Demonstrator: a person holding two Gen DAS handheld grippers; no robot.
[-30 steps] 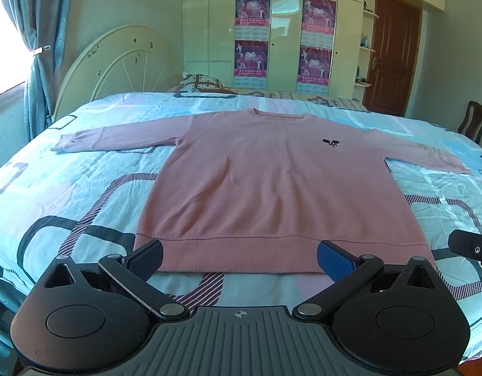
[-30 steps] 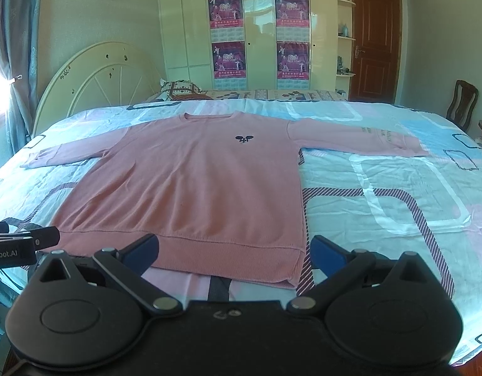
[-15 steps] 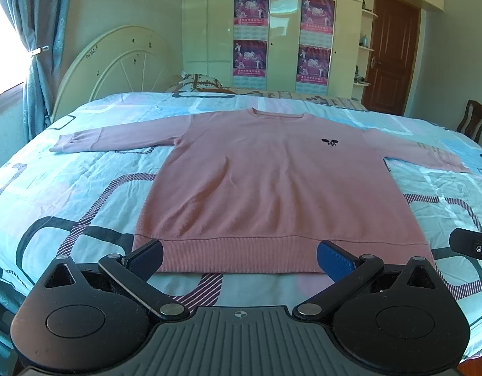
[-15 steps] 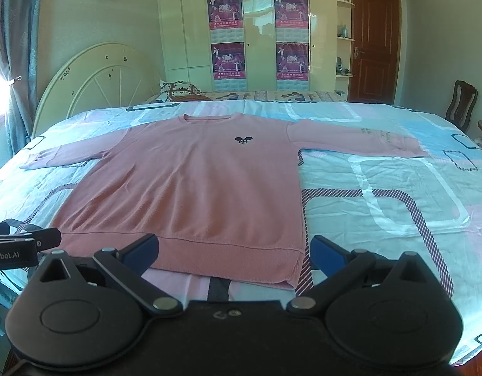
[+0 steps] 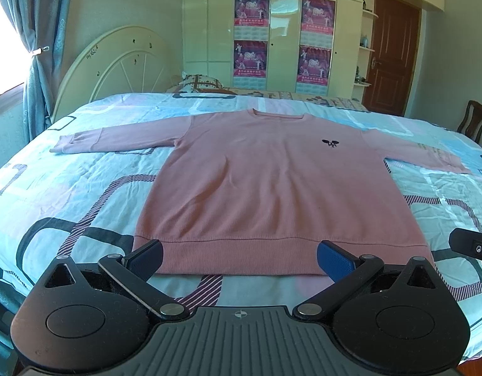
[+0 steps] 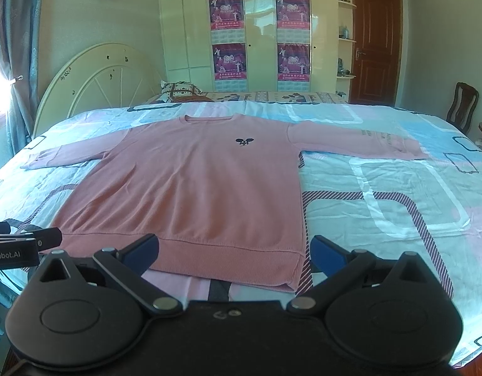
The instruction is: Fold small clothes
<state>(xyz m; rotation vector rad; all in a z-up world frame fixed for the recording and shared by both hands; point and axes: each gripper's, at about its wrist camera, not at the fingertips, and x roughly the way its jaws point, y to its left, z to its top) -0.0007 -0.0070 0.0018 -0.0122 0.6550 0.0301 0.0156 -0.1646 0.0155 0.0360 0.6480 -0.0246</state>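
A pink long-sleeved sweater (image 5: pixel 272 181) lies flat and face up on the bed, both sleeves spread out, hem nearest me. It also shows in the right wrist view (image 6: pixel 194 188). My left gripper (image 5: pixel 239 257) is open and empty, hovering just before the left half of the hem. My right gripper (image 6: pixel 234 252) is open and empty, just before the hem's right corner. The left sleeve cuff (image 5: pixel 65 145) lies far left; the right sleeve cuff (image 6: pixel 410 150) lies far right.
The bed (image 5: pixel 68 194) has a light blue patterned sheet. A cream headboard (image 5: pixel 115 69) and a pillow (image 5: pixel 200 83) are at the back left, wardrobes (image 5: pixel 285 31) behind, a door (image 5: pixel 391 53) and a wooden chair (image 5: pixel 473 122) to the right.
Both grippers have drifted very slightly; the sweater has not moved and both grippers stay open.
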